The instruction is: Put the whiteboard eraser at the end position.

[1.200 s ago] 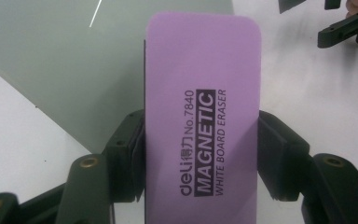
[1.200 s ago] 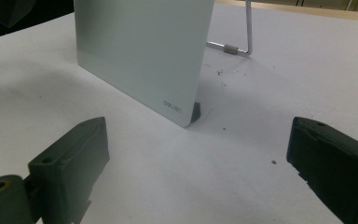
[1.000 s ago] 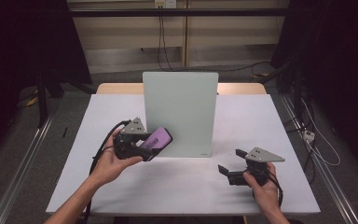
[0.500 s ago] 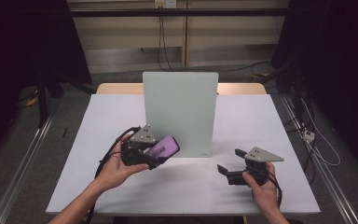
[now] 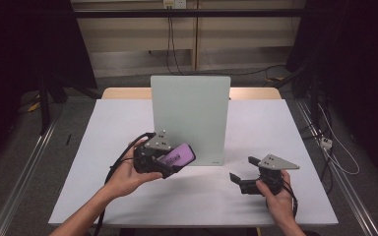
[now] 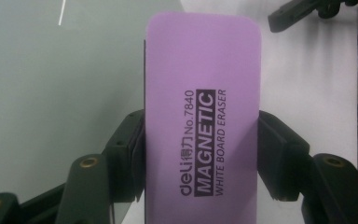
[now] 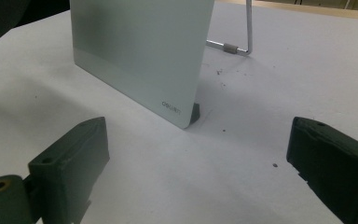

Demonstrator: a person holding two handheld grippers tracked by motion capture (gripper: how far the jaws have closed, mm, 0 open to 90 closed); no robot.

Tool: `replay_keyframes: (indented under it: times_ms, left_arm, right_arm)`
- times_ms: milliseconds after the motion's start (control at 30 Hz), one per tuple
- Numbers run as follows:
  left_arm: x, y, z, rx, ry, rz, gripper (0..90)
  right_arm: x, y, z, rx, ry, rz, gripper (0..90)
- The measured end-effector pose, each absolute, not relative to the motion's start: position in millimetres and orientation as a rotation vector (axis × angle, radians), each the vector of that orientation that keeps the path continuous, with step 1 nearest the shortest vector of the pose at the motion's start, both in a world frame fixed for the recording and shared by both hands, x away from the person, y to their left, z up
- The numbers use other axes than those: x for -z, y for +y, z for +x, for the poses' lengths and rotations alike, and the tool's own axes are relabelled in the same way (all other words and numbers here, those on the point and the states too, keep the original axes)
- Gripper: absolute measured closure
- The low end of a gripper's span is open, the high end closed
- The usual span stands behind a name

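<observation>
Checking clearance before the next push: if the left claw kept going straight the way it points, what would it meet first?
Most likely the upright whiteboard: the left claw, shut on the purple eraser, points at its lower edge, though depth is uncertain.

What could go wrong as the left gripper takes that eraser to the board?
1. The pale green upright whiteboard stands on a thin wire stand; a firm push could tip or slide it, and the open right gripper is not bracing it.
2. The left gripper pinches the purple rectangular magnetic eraser near one end, so it might pivot under wiping pressure.
</observation>
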State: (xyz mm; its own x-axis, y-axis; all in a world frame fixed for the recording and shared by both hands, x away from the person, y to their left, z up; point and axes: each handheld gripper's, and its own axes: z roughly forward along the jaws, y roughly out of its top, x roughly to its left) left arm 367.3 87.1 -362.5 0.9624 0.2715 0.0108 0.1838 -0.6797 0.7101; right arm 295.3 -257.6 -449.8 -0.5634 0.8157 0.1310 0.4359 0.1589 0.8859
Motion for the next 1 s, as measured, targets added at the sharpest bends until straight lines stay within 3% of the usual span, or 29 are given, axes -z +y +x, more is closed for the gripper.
replay_keyframes:
  times_ms: [1000]
  left_arm:
    - [416,38,366,0.07,0.249,2.547,41.0]
  right_arm:
    - [450,-258,296,-1.369,2.07,1.187,5.6]
